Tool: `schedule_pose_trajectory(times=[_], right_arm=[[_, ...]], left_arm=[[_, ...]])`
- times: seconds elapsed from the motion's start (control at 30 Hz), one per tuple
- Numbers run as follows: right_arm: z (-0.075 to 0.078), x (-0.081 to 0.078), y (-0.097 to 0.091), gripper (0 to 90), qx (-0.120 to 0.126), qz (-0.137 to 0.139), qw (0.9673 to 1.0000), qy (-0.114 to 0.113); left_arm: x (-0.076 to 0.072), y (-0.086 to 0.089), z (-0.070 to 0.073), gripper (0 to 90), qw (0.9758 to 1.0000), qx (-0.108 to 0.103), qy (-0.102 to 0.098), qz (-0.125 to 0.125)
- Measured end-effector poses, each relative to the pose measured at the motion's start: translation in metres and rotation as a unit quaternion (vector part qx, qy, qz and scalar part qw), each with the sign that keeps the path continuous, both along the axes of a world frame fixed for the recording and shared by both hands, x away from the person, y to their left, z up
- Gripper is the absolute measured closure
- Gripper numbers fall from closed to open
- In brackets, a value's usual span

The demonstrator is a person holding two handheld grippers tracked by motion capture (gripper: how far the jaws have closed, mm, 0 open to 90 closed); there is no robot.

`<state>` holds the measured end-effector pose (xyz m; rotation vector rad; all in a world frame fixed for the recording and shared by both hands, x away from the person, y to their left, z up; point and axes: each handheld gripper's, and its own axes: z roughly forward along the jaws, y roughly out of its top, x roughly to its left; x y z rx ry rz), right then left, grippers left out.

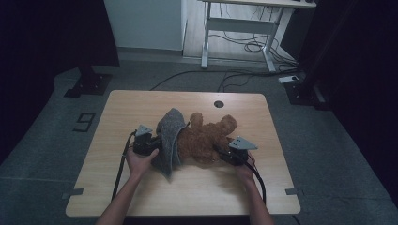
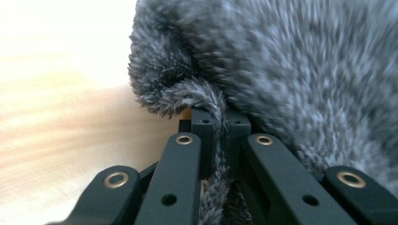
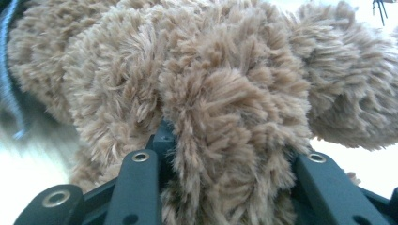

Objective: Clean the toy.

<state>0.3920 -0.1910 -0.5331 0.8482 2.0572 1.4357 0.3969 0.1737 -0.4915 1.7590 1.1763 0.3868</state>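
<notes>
A brown plush teddy bear lies in the middle of the wooden table. A grey fluffy cloth drapes over its left side. My left gripper is shut on an edge of the grey cloth, and a fold of the cloth is pinched between its black fingers. My right gripper is shut on a thick part of the brown teddy bear, whose fur bulges out between the two black fingers.
A round cable hole sits near the table's far edge. Behind the table stands a white desk frame with cables on the floor. Black stand bases rest at the far left and far right.
</notes>
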Motion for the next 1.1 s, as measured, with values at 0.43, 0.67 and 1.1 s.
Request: schedule_pose_trajectory(times=[0.43,0.67,1.1], right_arm=[[0.000,-0.012,-0.001,58.4,-0.014,0.020,0.9996,-0.013],[-0.001,-0.013,-0.003,57.9,-0.018,0.028,0.9993,-0.014],[0.002,-0.026,-0.009,31.0,-0.007,0.046,0.9984,0.033]], left_arm=[[0.027,-0.058,0.063,85.5,0.9983,0.014,-0.028,-0.049],[0.031,-0.071,0.029,85.9,0.9967,0.032,0.018,-0.072],[-0.021,-0.063,0.010,86.6,0.9946,0.041,-0.043,-0.086]])
